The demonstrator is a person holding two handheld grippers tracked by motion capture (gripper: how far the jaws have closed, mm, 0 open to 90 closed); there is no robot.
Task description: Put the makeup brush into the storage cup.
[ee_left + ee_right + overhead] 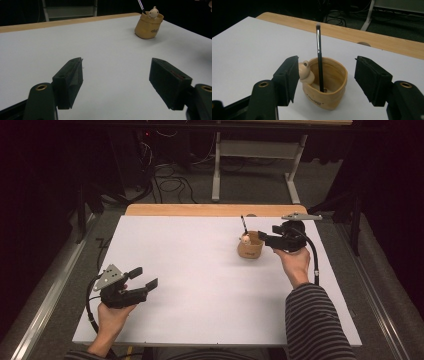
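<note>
You can't read the small print on the front of the tan cup [325,85]; it's too blurry in the right gripper view and just a smudge in the left gripper view. The brush [319,55] drops inside the cup, so its lower end is partly lost in there. The top of the brush gets cut off by the upper edge in the left gripper view. That little figure [246,239] on the rim is too tiny to make out from the high view.

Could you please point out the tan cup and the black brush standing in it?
Tan sack-shaped cup [325,98]: right gripper view, front wall.
Thin black brush [319,62]: right gripper view, mid-handle.
</note>
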